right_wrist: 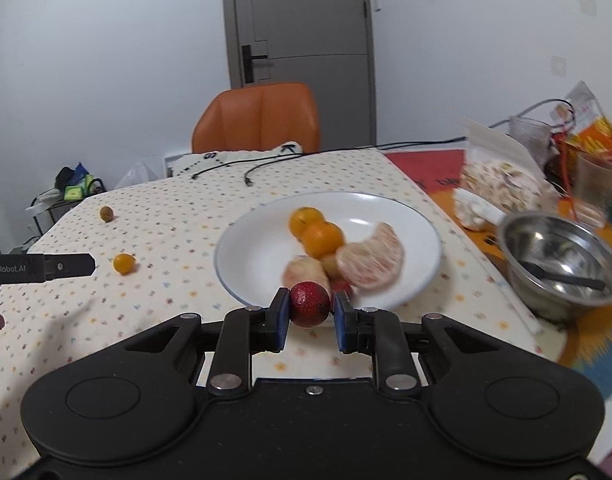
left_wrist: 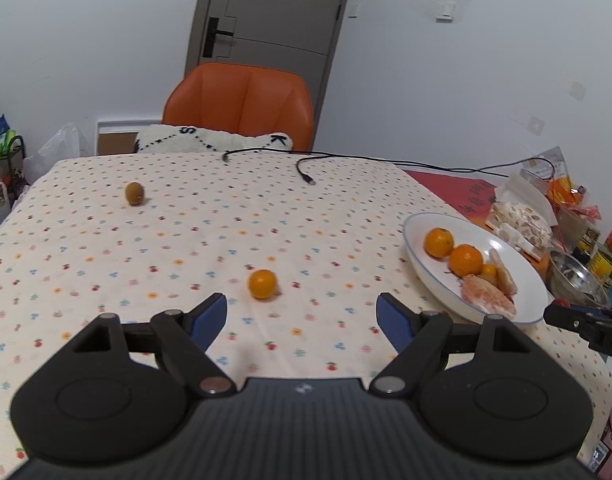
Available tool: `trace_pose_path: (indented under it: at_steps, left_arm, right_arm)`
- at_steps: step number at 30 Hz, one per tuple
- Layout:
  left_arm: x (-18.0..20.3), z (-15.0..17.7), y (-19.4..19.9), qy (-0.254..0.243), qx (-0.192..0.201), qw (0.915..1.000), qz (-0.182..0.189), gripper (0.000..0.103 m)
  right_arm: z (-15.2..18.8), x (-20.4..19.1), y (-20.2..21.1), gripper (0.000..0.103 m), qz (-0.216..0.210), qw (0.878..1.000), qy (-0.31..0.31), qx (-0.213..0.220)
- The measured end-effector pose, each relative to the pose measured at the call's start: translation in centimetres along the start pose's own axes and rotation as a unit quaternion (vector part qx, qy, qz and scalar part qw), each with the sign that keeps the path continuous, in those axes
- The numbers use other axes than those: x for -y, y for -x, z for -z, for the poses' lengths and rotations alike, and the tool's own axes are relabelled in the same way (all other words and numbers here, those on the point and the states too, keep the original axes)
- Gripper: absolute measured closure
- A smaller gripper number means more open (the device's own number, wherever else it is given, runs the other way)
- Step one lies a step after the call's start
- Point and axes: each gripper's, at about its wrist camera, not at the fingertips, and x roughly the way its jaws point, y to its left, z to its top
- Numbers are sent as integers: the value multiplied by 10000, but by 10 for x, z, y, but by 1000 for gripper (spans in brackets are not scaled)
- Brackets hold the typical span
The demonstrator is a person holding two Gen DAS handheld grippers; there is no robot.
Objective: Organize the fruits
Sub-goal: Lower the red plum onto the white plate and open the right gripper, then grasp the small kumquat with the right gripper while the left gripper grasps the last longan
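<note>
Red and speckled, a small round fruit (right_wrist: 309,304) sits pinched between the blue pads (right_wrist: 282,316) of the right gripper (right_wrist: 309,312), held just over the near rim of a white plate (right_wrist: 258,240). Ahead of that gripper the plate carries two oranges (right_wrist: 313,228), peeled citrus segments (right_wrist: 371,258) and a few smaller pieces, all somewhat blurred. Off to its right stands a steel bowl (right_wrist: 561,264) with a dark utensil lying inside.

The left gripper (left_wrist: 302,316) is spread wide with nothing between its fingers. Just ahead of it, slightly left of its centre line, a small orange fruit (left_wrist: 262,284) rests on the dotted cloth of the tabletop (left_wrist: 146,248). Farther ahead and to the left lies a brownish-green fruit (left_wrist: 134,193), well apart from the rest. The plate lies to this gripper's right. Beyond the far edge stands an orange chair (left_wrist: 242,108).
</note>
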Motion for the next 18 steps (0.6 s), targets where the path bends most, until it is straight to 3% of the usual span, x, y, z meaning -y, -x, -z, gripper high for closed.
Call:
trace_pose_path:
  at_steps: [11,18]
  left_arm:
    - [-49,-7,6,282,60,9989,-379,23]
    - [-73,-9,8,421,78,9976,-536,23]
  right_arm:
    - [-15,-25,-35,80,-123,9998,129,36]
    - [-23,-45,-50,61,-350,9992,171,90]
